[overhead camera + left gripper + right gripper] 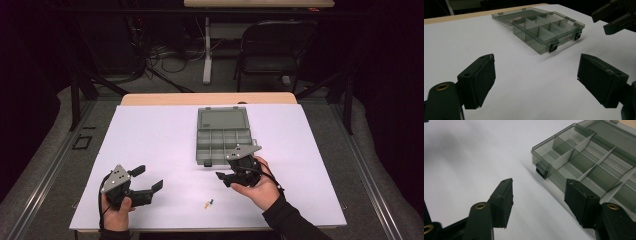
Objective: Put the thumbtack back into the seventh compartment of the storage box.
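One organizer box [223,136], one small part [208,203], two claws [148,178] [223,176].

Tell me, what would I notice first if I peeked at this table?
You'd spot the grey see-through compartment box first, lying open with its lid flat, at the middle of the white table. Next, the two black grippers: the left gripper near the front left with its jaws wide apart, and the right gripper open just in front of the box. A tiny small object lies near the front edge, between the hands.
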Available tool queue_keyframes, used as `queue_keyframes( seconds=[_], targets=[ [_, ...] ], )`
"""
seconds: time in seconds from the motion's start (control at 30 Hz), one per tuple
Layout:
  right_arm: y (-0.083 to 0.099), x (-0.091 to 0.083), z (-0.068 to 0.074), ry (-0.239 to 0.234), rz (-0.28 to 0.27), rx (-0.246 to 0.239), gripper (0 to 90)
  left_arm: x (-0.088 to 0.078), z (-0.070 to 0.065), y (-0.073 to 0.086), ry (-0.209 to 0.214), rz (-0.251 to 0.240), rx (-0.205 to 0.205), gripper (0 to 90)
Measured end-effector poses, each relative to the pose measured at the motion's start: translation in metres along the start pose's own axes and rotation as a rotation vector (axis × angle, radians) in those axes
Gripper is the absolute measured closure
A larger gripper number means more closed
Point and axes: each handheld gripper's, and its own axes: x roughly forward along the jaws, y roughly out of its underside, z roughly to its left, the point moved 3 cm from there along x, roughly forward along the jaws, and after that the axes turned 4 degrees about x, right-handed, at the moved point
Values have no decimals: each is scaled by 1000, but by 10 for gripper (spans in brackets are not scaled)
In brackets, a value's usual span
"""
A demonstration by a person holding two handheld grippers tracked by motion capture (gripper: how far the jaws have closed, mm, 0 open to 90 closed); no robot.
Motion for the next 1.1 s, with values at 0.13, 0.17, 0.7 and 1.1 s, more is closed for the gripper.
queue_keyframes(
  seconds=[0.13,0.17,0.7,1.1],
  targets=[
    [9,2,7,-13,-1,-10,401,0,0,0,-1,0,1,149],
    [10,3,8,-15,-2,-9,401,0,0,0,-1,2,2,149],
    [47,23,36,-112,33,-19,462,0,0,0,1,1,3,149],
    [57,35,53,-150,57,-47,485,0,0,0,2,2,4,149]
  ],
)
